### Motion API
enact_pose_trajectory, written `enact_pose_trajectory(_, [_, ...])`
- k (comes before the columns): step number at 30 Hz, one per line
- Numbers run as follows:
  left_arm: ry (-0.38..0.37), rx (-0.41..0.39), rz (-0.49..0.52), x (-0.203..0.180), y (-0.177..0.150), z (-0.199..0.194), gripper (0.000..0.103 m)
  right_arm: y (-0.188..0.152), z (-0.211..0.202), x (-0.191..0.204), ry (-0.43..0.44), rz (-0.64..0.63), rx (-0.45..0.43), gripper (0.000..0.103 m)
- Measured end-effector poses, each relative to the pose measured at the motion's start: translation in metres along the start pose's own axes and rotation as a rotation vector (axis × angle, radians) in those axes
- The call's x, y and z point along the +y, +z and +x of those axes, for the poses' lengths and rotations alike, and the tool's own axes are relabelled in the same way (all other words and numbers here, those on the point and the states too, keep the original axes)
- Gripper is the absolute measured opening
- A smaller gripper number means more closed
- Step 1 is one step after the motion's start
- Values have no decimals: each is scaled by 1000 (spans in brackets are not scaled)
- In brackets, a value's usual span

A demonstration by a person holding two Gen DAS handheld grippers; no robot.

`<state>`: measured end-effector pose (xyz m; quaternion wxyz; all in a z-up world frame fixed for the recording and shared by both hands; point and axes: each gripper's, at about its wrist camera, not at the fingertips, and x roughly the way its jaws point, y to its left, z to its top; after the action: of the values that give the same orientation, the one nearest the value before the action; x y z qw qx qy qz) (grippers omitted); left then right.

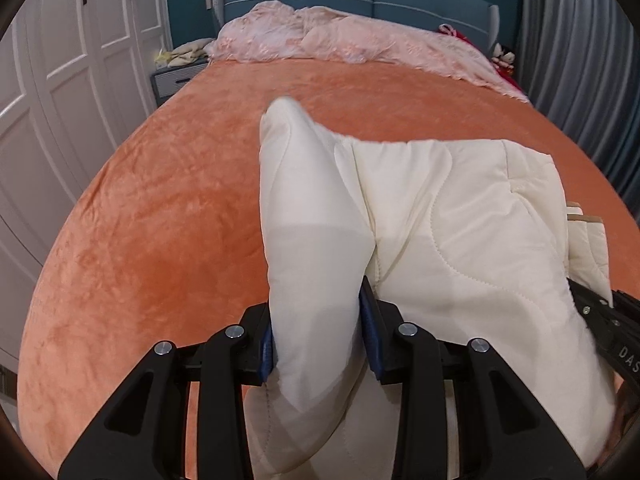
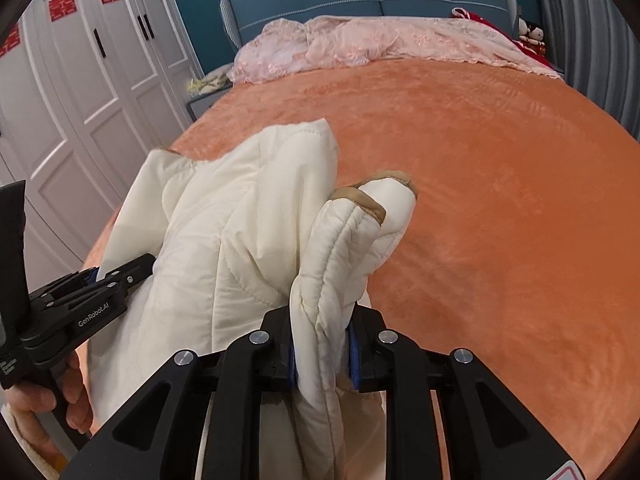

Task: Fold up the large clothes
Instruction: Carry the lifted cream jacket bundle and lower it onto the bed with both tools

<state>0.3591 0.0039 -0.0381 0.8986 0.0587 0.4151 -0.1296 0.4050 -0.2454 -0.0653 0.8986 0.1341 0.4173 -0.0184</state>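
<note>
While each hand-held gripper, left [image 1: 318,340] and right [image 2: 322,354], is clamped on the puffy cream quilted jacket [image 1: 432,216], it hangs between them above the orange velvet bed [image 1: 168,184], stretched left-to-right.

Jacket [image 1: 440,216] on bed [image 1: 160,220], crumpled quilt [image 1: 340,40] behind, wardrobe [image 1: 60,100] left.
</note>
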Motion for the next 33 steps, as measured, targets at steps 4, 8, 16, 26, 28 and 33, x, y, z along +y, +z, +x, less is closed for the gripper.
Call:
enact_pose_trajectory(4, [21,-4,-24,5,-3,17,42,-4,21,-6,-8,12,18,23])
enact_pose_trajectory(8, [42,-6,-69,10,-6,31,53,-6,33,-9,-17,22,23,31])
enact_pose_trajectory(16, [90,-14,-152,31,-4,14,78,6,-28,-32,-5,129,-65,49])
enact_pose_trajectory(26, [-128,71,-104,47,-107,-90,86,-54,-88,-7,183,65,65,50])
enact_pose_trajectory(28, [-95,116,-55,37,-129,-86,86,-62,-76,2,179,79,111,51])
enact_pose_trajectory(33, [1,158,-50,35,-135,-58,68,-59,-75,17,161,82,103,9])
